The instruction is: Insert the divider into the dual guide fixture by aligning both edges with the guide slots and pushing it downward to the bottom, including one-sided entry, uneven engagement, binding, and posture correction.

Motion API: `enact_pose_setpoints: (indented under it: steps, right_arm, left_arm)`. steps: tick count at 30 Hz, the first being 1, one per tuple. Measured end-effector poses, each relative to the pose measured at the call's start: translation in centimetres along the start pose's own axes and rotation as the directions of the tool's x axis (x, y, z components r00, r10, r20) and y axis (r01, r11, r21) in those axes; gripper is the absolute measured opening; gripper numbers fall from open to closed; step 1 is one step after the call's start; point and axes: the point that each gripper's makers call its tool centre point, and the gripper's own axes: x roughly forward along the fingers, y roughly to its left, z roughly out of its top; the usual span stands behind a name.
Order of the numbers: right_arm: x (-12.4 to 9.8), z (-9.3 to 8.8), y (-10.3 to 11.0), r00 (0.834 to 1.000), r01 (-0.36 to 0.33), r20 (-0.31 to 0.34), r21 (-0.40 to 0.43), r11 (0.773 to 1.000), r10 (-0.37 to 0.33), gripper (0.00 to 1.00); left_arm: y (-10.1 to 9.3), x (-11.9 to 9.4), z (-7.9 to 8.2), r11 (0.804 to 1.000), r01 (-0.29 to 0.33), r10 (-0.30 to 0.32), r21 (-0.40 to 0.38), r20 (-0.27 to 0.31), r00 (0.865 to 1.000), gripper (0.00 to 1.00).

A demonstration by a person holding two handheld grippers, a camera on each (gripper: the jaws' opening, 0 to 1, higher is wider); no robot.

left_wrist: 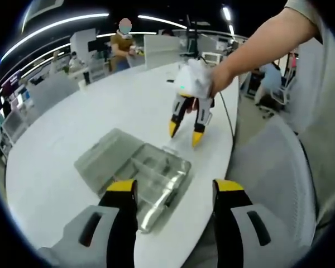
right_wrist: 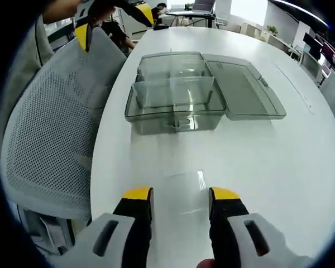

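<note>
1. The clear flat plastic divider [right_wrist: 184,187] is seen lying on the white desk [right_wrist: 279,162], just ahead of the right hand-held gripper [right_wrist: 180,195], whose jaws are parted and empty.
2. The transparent lidded plastic fixture box [right_wrist: 176,103] is found farther ahead; the left hand-held gripper [left_wrist: 175,192] is likewise released and nearer the box.

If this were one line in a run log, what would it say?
stage: approach | left gripper: open, empty | right gripper: open, over clear divider on table | fixture box: lid open, divider not inserted
</note>
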Motion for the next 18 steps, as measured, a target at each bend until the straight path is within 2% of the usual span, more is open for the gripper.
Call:
enact_pose_setpoints:
  steps: [13, 18]
  right_arm:
    - [0.49, -0.25, -0.06, 1.000, -0.011, -0.022, -0.021, 1.000, 0.011, 0.34]
    - [0.61, -0.37, -0.46, 0.999, -0.002, -0.042, -0.060, 0.998, -0.001, 0.30]
  left_arm:
    - [0.16, 0.03, -0.29, 1.000, -0.001, 0.001, -0.007, -0.001, 1.000, 0.52]
    - [0.21, 0.02, -0.34, 1.000, -0.003, 0.003, -0.008, -0.003, 1.000, 0.52]
